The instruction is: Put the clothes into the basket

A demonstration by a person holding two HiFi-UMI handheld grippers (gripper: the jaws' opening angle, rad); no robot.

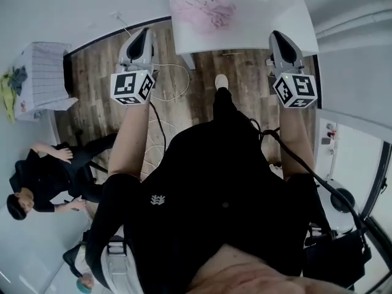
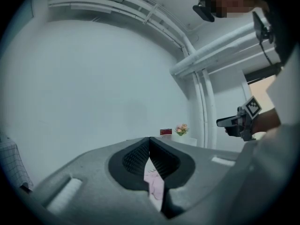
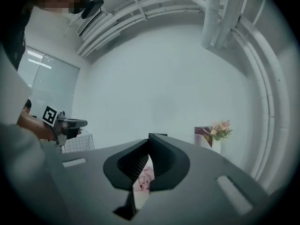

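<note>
A pink garment (image 1: 205,11) lies crumpled on the white table (image 1: 275,23) ahead of me. My left gripper (image 1: 143,34) and right gripper (image 1: 280,37) are held level in front of the table's near edge, apart from the cloth. Both have their jaws closed tip to tip with nothing in them. A strip of the pink garment (image 2: 154,182) (image 3: 143,182) shows through the hollow behind each pair of tips. The white checked basket (image 1: 43,72) stands on the floor at far left, with yellow-green cloth (image 1: 9,87) beside it.
A white cable (image 1: 174,81) loops over the wooden floor below the table. A person in black (image 1: 43,176) sits low at my left, and another (image 1: 82,280) is at the bottom edge. A vase of flowers (image 3: 220,130) stands by the far wall.
</note>
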